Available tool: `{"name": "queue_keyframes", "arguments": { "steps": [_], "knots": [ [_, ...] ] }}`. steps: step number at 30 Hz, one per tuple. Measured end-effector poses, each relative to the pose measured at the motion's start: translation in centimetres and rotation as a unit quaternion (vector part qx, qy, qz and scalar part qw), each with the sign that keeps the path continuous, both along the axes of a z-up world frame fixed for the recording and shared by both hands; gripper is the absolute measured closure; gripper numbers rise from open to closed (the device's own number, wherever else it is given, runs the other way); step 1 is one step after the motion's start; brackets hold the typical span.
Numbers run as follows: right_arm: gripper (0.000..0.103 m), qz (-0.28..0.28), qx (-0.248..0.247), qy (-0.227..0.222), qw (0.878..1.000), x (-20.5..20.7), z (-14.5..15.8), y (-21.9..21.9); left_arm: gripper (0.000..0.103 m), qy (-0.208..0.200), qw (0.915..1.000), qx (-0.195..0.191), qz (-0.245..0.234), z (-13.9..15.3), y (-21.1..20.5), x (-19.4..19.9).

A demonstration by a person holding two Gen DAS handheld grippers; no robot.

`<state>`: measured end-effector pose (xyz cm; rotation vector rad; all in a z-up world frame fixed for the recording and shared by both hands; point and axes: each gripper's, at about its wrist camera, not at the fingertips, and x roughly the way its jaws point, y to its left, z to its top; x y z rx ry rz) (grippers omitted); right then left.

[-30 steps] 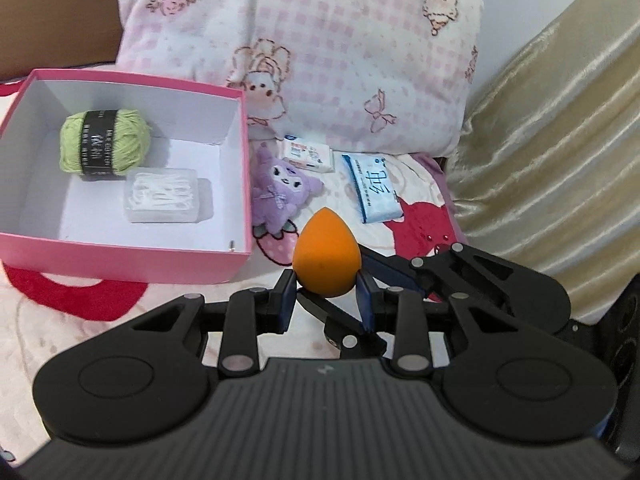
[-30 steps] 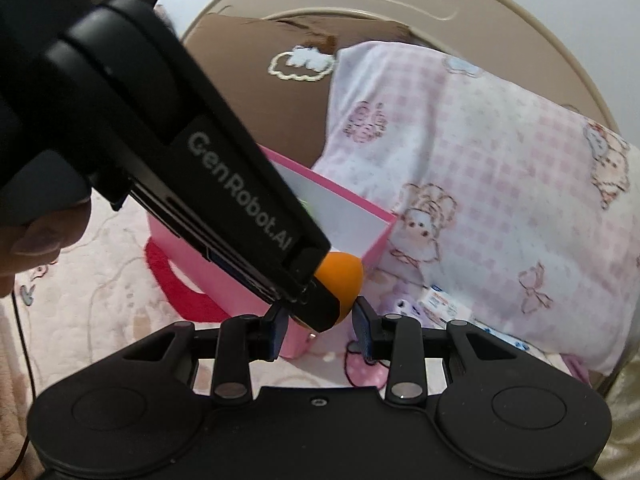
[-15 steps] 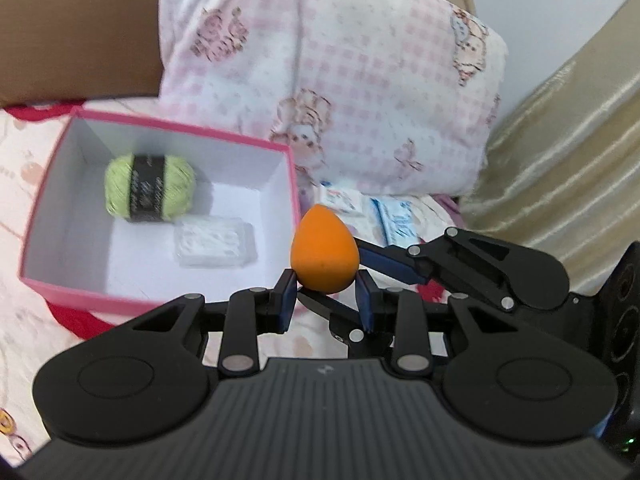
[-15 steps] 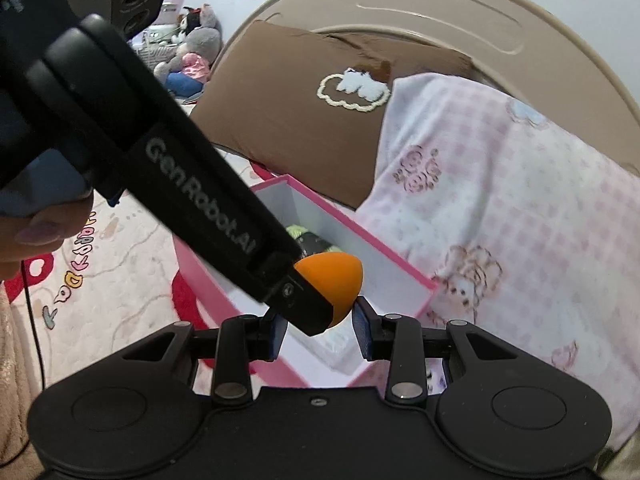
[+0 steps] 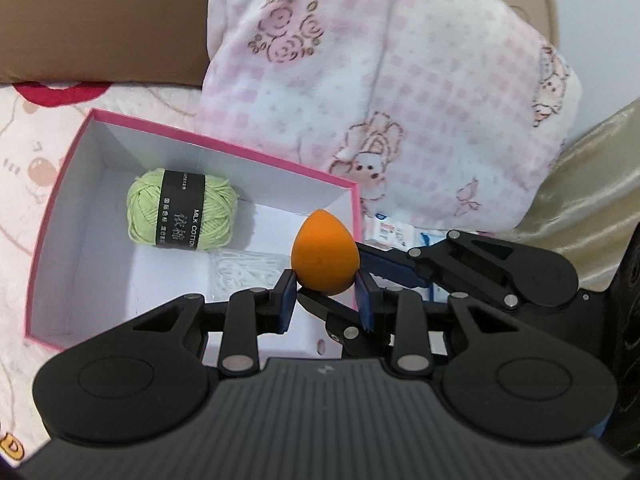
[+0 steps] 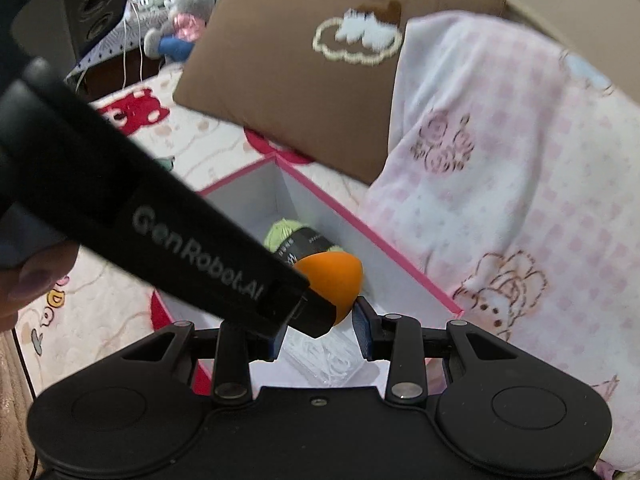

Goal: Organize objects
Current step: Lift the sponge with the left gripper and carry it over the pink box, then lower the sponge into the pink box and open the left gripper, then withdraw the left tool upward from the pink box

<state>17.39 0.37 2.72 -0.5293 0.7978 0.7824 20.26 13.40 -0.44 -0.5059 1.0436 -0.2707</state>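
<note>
1. Both tools are closed on one thing: the orange sponge egg [image 5: 324, 254] sits pinched between the pads of the left gripper [image 5: 325, 294], and the right gripper [image 5: 362, 268] reaches in from that tool's right side, its jaws narrow around the same egg. In the right wrist view the right gripper [image 6: 320, 330] has the egg [image 6: 334, 282] just ahead of its fingertips, though the left tool's body covers one pad, so its contact on that side is probably there rather than plainly seen.

2. The egg hangs over the near right corner of the pink box [image 5: 60, 196], just inside the right wall as seen from the left gripper. Ahead and to the left lies the green yarn ball [image 5: 182, 210]; directly below and slightly left is the clear case of cotton swabs [image 5: 248, 270].

3. To place it well, carry the egg a little further left of the wall, so it cannot catch the pink rim (the sponge is soft and would roll off an edge).

4. Aim for bare white floor, near the left gripper's own left side, rather than on top of the swab case.

5. Lower first, then let one tool release before the other, so the egg does not spring sideways.
</note>
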Motion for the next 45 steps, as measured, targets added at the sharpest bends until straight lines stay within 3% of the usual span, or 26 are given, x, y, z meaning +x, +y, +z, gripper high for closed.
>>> {"name": "queue_keyframes", "arguments": {
  "steps": [4,13,20,32,37,45],
  "knots": [
    [0.063,0.006,-0.026,0.011,1.0,1.9,-1.9,0.7,0.073,0.021,0.9992,-0.032,0.008,-2.9,0.8,2.2],
    [0.062,0.018,-0.05,0.029,0.998,4.7,-7.2,2.2,0.073,0.065,0.9966,-0.046,0.019,-8.5,2.0,5.9],
    [0.062,0.009,-0.066,0.036,0.997,6.3,-8.5,2.8,0.073,0.055,0.9958,-0.066,0.033,-10.4,2.3,7.2],
    [0.062,0.013,-0.11,0.035,0.993,6.1,-10.4,3.9,0.073,0.056,0.9954,-0.049,0.06,-11.6,2.7,7.8],
    [0.064,0.003,-0.087,0.033,0.996,5.2,-10.4,3.6,0.076,0.059,0.9952,-0.051,0.06,-11.7,2.7,7.8],
    [0.065,0.007,-0.055,0.031,0.998,4.4,-9.3,2.2,0.076,0.045,0.9969,0.001,0.064,-10.2,2.5,6.7]
  ]
}}
